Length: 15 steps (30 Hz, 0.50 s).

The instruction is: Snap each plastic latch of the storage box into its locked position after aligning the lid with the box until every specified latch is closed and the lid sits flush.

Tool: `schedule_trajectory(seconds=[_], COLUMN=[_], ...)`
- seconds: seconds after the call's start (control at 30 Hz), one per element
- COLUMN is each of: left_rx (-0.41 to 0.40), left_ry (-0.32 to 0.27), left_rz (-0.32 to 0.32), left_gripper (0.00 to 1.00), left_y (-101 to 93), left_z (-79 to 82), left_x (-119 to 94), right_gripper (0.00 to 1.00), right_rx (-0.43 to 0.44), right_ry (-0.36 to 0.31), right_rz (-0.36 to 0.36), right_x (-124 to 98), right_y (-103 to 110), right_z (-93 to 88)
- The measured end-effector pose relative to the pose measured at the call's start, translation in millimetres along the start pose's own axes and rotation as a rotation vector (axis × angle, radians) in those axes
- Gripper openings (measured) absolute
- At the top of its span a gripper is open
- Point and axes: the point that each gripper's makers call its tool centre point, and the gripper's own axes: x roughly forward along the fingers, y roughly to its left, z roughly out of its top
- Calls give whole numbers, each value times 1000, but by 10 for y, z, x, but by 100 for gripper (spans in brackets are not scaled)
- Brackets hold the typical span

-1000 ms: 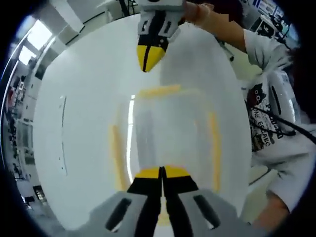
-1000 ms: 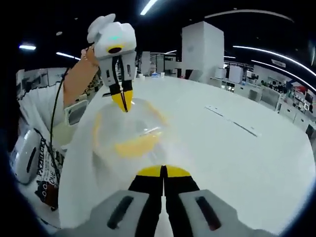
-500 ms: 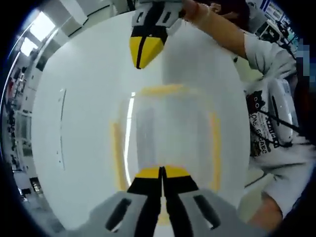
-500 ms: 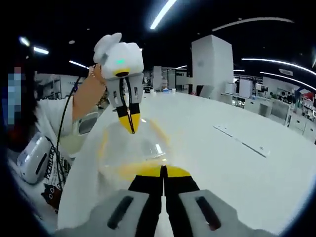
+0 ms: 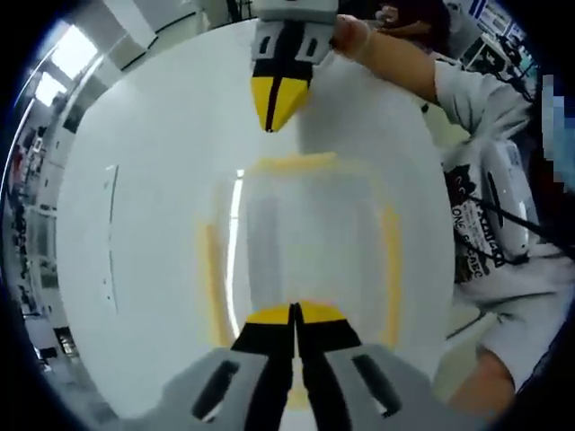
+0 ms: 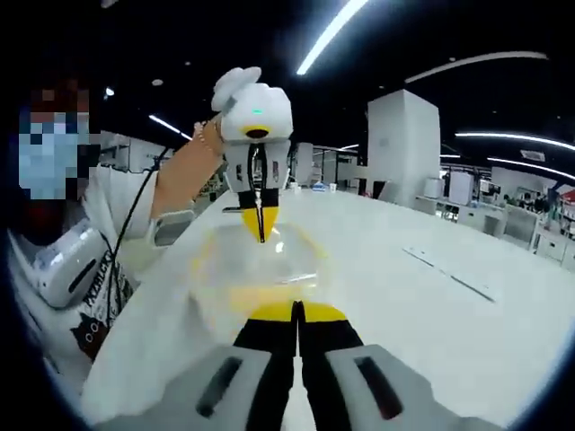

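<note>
Clear plastic storage box [image 5: 301,242] with yellow latches [image 5: 389,269] sits on our white table [image 5: 144,180], between both grippers. Our left gripper [image 5: 295,314] and right gripper [image 6: 296,312] each have jaws pressed together, holding nothing

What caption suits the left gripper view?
Two shut yellow-tipped grippers, left and right, poised at opposite ends of a clear yellow-latched plastic storage box on a white table.

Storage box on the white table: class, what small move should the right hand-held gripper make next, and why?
Probably lower the right hand-held gripper, jaws shut, onto the yellow latch at the storage box's far edge; it hovers just beyond it, while the left hand-held gripper sits at the near edge.
</note>
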Motion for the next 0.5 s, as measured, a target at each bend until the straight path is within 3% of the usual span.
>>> schedule_trajectory(seconds=[0.5], left_rx=[-9], left_ry=[5], left_rz=[3], left_gripper=[0], left_y=[22], left_z=[22], left_x=[-10], right_gripper=[0], right_rx=[3], right_ry=[-11], right_rz=[106], right_x=[165], right_y=[164], right_z=[-77])
